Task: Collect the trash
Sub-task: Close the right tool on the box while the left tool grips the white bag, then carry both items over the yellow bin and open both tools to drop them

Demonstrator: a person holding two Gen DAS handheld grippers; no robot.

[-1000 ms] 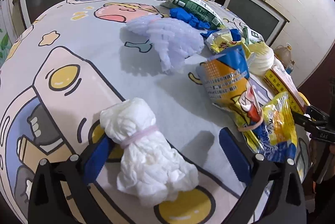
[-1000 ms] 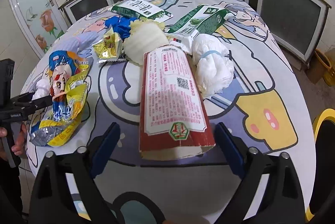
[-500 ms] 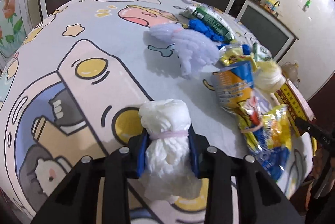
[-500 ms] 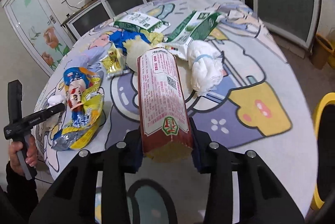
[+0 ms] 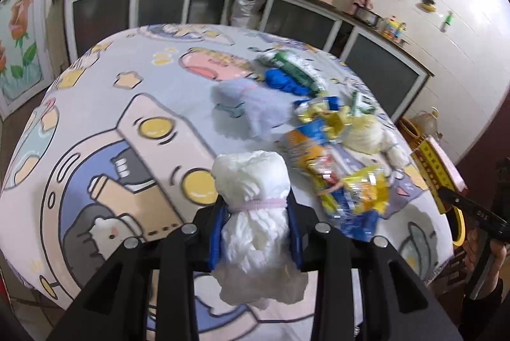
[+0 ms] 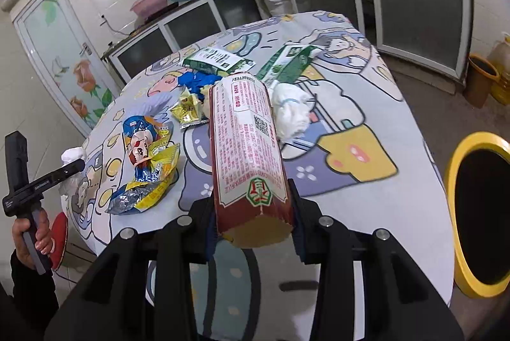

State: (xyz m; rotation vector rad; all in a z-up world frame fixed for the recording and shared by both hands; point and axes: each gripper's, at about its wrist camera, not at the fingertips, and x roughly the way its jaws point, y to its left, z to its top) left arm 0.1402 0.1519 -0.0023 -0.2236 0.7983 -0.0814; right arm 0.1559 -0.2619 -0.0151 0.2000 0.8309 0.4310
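Observation:
My left gripper is shut on a white crumpled bundle tied with a pale band, lifted above the cartoon-print tablecloth. My right gripper is shut on a long red and white box, raised off the table and pointing away from me. Left on the table are a blue and yellow snack bag, a small yellow packet, a blue wad, green packages, a lilac foam net and another white bundle.
A yellow-rimmed bin stands on the floor to the right of the table. Cabinets with dark glass doors run along the back wall. The left gripper's handle and a hand show at the left edge of the right wrist view.
Both grippers closed, the left on the white bundle and the right on the red box, and then lifted them off the table and pulled back.

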